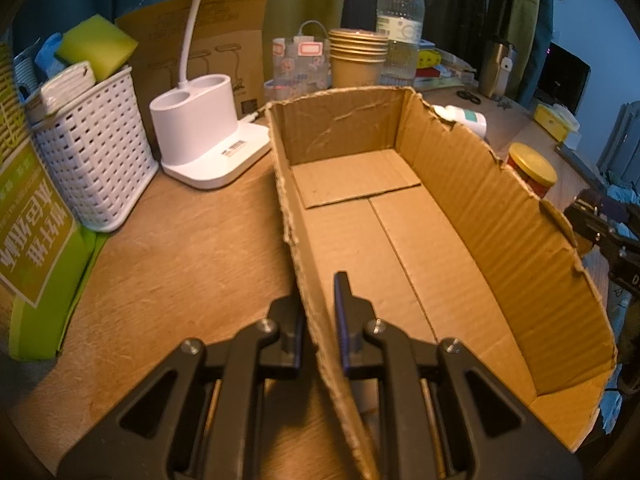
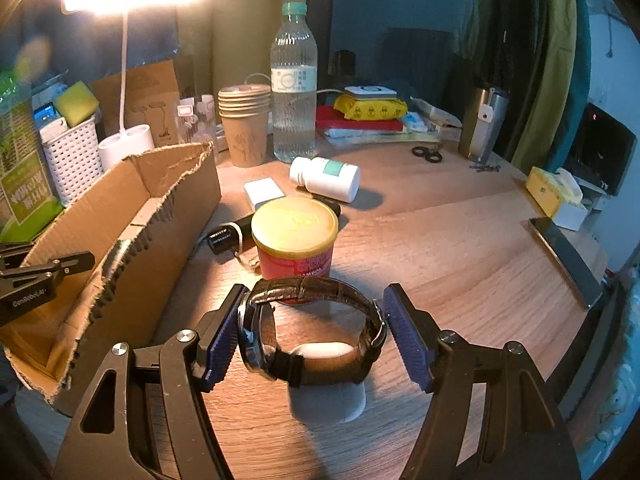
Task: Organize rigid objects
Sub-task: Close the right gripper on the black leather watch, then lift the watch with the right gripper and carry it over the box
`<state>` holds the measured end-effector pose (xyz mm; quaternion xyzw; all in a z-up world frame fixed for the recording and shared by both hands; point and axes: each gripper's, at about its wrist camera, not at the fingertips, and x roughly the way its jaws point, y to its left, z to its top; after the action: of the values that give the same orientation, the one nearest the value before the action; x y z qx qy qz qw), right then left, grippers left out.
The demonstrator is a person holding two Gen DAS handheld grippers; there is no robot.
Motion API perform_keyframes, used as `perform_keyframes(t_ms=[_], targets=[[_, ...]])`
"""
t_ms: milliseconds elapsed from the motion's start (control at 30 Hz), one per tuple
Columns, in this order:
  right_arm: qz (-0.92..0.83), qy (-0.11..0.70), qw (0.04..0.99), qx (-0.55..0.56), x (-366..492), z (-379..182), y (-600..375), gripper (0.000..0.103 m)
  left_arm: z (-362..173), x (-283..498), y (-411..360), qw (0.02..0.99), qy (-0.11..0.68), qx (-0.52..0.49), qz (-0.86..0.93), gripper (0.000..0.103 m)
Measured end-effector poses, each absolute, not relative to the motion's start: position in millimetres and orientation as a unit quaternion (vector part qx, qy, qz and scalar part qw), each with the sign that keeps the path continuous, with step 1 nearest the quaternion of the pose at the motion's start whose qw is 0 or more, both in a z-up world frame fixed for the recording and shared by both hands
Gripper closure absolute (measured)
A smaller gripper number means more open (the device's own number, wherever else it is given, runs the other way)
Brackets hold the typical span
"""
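In the left wrist view the cardboard box (image 1: 400, 208) fills the centre and right of the frame on the table (image 1: 180, 248), with the lamp base (image 1: 204, 136) and the woven basket (image 1: 96, 152) to its left and the stacked paper cups (image 1: 357, 56) and water bottle (image 1: 400, 24) behind it at the top. In the right wrist view the box sits at the left; the wristwatch (image 2: 316, 328) lies low in the centre, with the lidded jar (image 2: 295, 240) just behind it and the pill bottle (image 2: 325, 178) on its side farther back.

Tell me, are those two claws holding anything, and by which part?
The left claw pinches the near side wall of the cardboard box. The right claw brackets the wristwatch, strap and case; whether it grips it cannot be told.
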<state>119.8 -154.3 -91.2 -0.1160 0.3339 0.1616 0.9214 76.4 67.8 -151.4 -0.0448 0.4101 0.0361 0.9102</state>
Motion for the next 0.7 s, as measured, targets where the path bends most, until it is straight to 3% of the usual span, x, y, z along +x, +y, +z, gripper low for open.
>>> perform_keyframes(t_ms=[700], targets=[[0.209,0.263,0.934,-0.121,83,-35,-129,0.031,-152,77,69,0.91,0.411,-0.045,0.036,0.089]])
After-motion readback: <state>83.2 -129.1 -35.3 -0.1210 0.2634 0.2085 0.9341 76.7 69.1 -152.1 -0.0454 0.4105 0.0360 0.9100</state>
